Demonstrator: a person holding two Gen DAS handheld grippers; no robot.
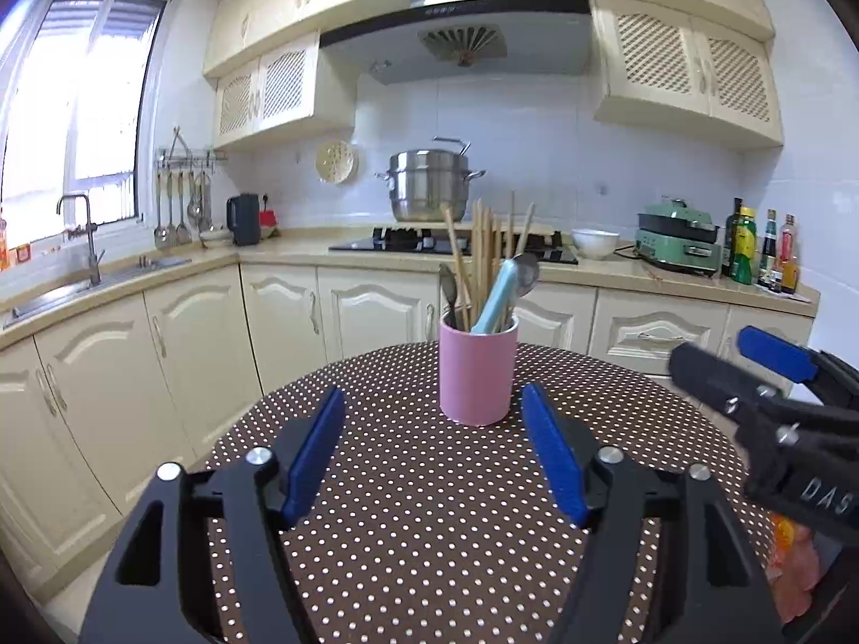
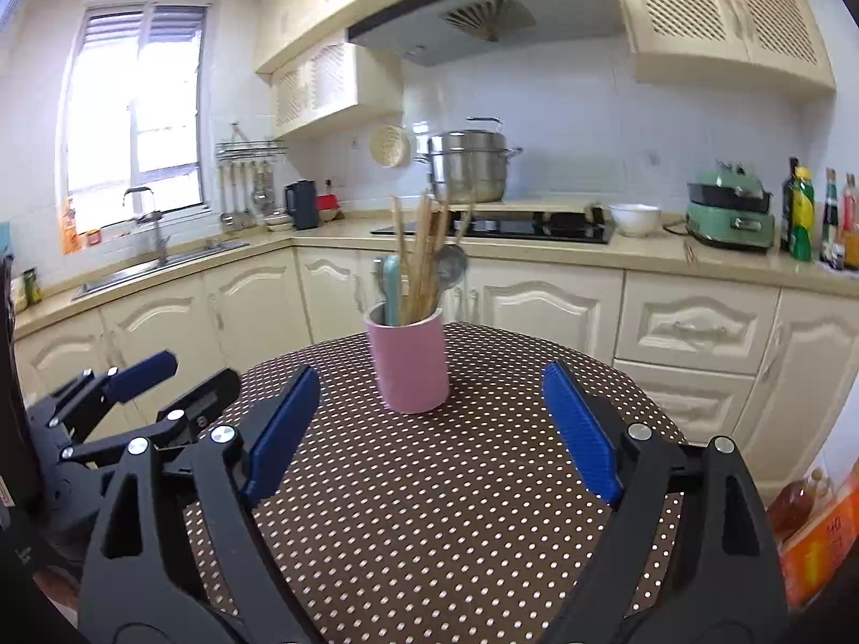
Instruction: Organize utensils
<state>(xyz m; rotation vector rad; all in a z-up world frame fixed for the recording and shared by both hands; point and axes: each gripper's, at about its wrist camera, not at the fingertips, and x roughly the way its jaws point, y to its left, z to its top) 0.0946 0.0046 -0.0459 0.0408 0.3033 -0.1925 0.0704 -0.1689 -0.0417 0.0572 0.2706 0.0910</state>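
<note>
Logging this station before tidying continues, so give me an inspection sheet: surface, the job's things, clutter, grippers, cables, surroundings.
Surface: round table in a brown polka-dot cloth.
Job's things: pink holder upright, holding chopsticks, spoons and a light blue utensil.
Clutter: nothing seen on the cloth.
Grippers: left gripper and right gripper both open, nothing between the jaws.
Cables: nothing seen.
Surroundings: steel pot on the stove, white bowl, green cooker, bottles, sink.

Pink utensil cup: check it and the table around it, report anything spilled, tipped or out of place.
Nothing stands out. The pink cup stands upright on the dotted tablecloth, chopsticks and spoons inside it. No loose utensils or spills show on the cloth. Both grippers, left and right, are open and empty.
</note>
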